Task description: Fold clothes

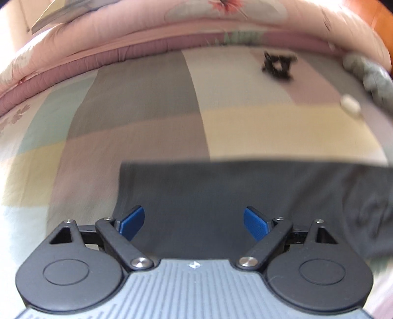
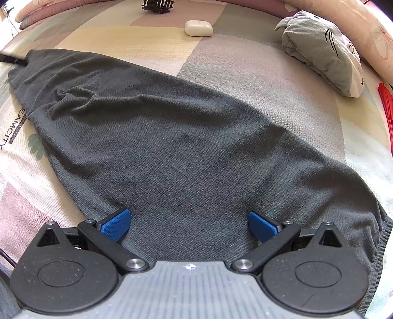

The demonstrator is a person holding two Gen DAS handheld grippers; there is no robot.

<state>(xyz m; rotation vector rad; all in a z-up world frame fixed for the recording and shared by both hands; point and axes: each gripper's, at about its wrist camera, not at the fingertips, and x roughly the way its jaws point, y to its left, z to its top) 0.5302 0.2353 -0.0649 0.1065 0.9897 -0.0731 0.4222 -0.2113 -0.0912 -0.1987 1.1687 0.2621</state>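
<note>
A dark grey garment [image 2: 176, 137] lies spread on the patchwork bedsheet [image 2: 258, 81], narrowing toward the far left in the right wrist view. My right gripper [image 2: 189, 227] hovers over its near, wide end, open, its blue pads apart with nothing between them. The same dark garment [image 1: 245, 196] fills the lower half of the blurred left wrist view, its straight edge running across. My left gripper [image 1: 194, 223] is open above its left corner, gripping nothing.
A folded light grey garment [image 2: 324, 51] rests at the far right. A white earbud case [image 2: 198, 28] and a black hair claw [image 2: 158, 6] lie further back. A pink floral quilt [image 1: 147, 32] bounds the far side. Something red [image 2: 386, 105] shows at the right edge.
</note>
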